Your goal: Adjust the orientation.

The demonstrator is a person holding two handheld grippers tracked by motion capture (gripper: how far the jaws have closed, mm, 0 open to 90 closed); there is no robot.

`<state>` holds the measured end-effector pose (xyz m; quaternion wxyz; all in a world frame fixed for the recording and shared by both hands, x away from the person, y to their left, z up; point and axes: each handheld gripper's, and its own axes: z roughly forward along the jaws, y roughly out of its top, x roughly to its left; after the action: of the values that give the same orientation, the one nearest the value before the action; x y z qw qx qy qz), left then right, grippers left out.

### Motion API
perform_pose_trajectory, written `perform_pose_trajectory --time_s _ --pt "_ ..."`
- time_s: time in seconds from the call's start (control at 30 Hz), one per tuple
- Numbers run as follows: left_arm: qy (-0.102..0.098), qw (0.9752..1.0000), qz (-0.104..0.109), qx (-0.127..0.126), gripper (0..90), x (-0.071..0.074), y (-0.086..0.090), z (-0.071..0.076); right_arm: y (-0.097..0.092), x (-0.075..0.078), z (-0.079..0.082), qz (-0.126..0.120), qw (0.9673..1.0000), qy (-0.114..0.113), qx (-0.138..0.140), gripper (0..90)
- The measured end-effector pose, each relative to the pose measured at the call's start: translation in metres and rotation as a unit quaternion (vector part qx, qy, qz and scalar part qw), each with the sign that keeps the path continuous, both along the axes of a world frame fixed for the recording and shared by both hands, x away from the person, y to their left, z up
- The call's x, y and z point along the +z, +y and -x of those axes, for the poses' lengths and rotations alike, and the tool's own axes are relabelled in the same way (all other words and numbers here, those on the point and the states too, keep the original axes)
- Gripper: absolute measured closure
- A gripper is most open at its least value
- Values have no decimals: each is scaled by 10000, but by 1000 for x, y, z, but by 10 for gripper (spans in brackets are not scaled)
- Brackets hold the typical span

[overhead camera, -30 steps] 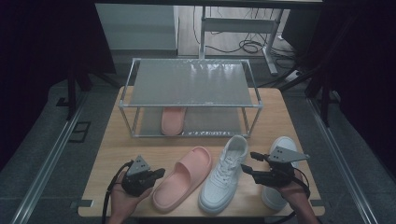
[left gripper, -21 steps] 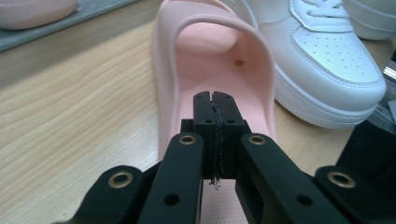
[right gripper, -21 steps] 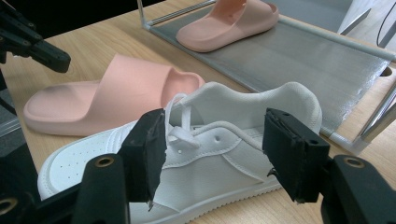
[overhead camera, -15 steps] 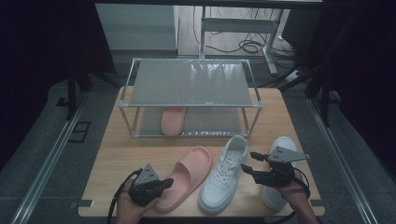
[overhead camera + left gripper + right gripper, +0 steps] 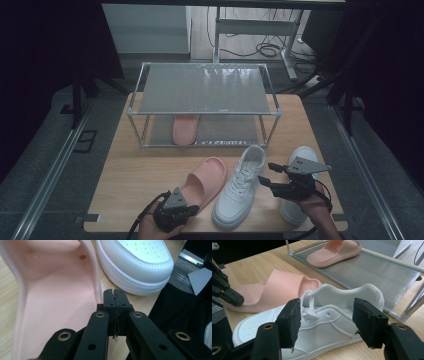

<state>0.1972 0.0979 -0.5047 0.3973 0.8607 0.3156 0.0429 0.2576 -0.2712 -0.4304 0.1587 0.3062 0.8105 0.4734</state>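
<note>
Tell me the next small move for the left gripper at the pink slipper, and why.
Probably open the jaws. The left gripper is shut with nothing between its pads, sitting just beside the side wall of the pink slipper near its heel. To lift that slipper toward the rack, where its mate already sits, it must first straddle the wall.

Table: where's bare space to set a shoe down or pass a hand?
Free: the table left of the pink slipper, the rack top, and its lower shelf right of the second slipper. Crowded: the front right, where the white sneaker, another sneaker and right gripper bunch.
</note>
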Motion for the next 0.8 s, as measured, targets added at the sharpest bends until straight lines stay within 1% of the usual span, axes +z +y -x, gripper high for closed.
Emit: perform_pose_trajectory --time_s 0.07,0.23,0.37,0.43,0.53,0.63,0.8 --pt "9 10000 -62 -35 895 -1 -2 2 0 0 0 0 10000 1 0 401" --pt "85 9999 -124 -85 896 -6 -6 3 0 0 0 7 10000 -20 -3 402" --pt "29 9995 -307 10 896 -10 -6 1 0 0 0 -2 10000 0 2 402" --pt "81 9997 -244 -5 900 -11 -5 -1 0 0 -1 2 10000 -5 -5 402" --pt "95 9997 -245 24 900 -12 -4 -3 0 0 0 -3 10000 -12 -16 402" --pt "84 9996 -260 106 900 -12 -1 -6 0 0 0 8 10000 -11 -8 402" --pt "102 9993 -220 286 900 -13 6 -12 -1 0 0 20 10000 -19 -10 402"
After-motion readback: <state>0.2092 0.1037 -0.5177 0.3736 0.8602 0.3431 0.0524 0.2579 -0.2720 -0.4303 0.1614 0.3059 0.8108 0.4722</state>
